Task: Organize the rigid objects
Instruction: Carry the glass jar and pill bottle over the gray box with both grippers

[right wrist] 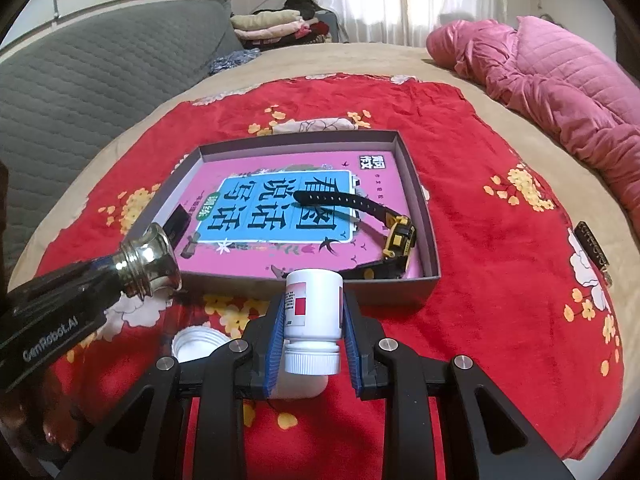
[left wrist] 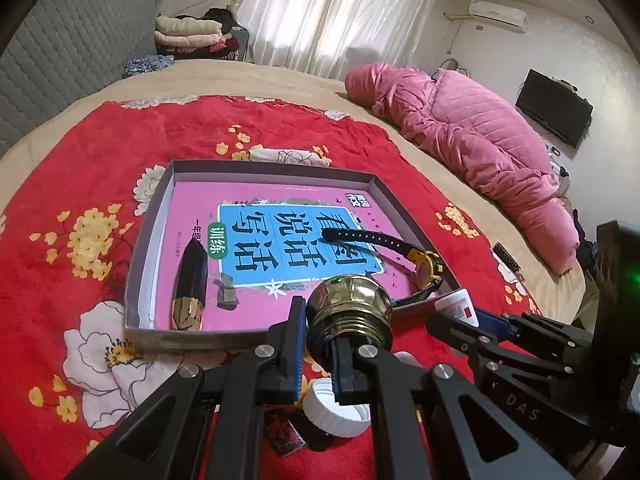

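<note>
My left gripper [left wrist: 320,340] is shut on the threaded rim of a shiny brass cap [left wrist: 348,308], held just above the near wall of the grey box [left wrist: 256,168]. My right gripper [right wrist: 314,320] is shut on a white bottle [right wrist: 314,300] with a red label, its ribbed cap toward the camera, in front of the box's near wall [right wrist: 312,284]. Inside the box lie a pink book [right wrist: 280,184], a black-and-yellow watch [left wrist: 424,268] and a black-and-gold pointed piece [left wrist: 192,284]. The brass cap [right wrist: 148,264] shows at the left of the right wrist view.
The box rests on a red flowered blanket [right wrist: 480,240] on a bed. A loose white lid [left wrist: 336,408] and a small dark red item [left wrist: 284,432] lie under my left gripper. A black tag [right wrist: 592,248] lies to the right. A pink quilted jacket [left wrist: 460,128] fills the far right.
</note>
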`<control>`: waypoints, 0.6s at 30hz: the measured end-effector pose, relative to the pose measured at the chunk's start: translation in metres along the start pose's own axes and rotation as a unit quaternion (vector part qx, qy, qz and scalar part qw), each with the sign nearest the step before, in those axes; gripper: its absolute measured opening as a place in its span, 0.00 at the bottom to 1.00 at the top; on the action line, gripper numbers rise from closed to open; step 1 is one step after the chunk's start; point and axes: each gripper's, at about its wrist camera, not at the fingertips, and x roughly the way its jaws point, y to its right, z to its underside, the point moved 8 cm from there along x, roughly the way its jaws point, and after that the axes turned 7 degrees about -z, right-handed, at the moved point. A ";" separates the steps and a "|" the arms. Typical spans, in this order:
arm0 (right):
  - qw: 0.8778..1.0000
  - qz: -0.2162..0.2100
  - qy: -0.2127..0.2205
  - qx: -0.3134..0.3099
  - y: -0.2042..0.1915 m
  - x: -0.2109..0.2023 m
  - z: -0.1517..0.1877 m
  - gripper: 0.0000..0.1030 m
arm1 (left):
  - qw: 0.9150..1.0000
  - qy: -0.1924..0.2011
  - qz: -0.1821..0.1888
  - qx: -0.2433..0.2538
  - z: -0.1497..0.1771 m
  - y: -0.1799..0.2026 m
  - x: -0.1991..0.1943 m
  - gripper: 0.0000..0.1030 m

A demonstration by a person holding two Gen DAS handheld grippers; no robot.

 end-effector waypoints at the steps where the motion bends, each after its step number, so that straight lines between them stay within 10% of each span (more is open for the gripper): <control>1: 1.000 0.000 0.002 -0.001 -0.001 -0.001 -0.001 0.27 | 1.000 0.000 -0.001 -0.001 -0.001 -0.001 0.000 0.10; 18: 1.000 0.006 0.021 0.011 0.010 -0.003 -0.018 0.27 | 0.999 0.010 -0.007 -0.031 -0.011 -0.025 0.004 0.10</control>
